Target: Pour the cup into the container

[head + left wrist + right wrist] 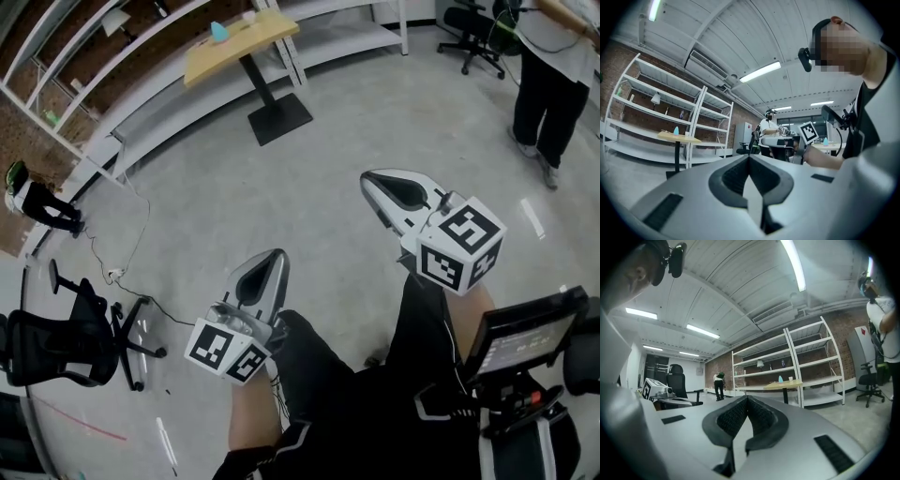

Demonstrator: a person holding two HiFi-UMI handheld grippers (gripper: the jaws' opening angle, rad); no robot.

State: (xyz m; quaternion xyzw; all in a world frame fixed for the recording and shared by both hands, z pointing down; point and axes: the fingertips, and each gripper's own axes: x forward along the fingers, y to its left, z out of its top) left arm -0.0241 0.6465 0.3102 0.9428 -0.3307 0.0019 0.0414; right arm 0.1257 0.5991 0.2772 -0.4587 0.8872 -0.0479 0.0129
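Cup (791, 378), small and white, is well apart from both claws. The right gripper (747, 399) has its jaws together with nothing between them, and the left gripper (749, 159) is the same. Outward from them comes bare floor (309, 187), then a yellow table (242, 37) before the shelves. There the cup stands just beside a blue vessel (780, 378), likely the container. The table lies slightly right of the right gripper's line but well left of the left one's, so I judge the right better aimed.
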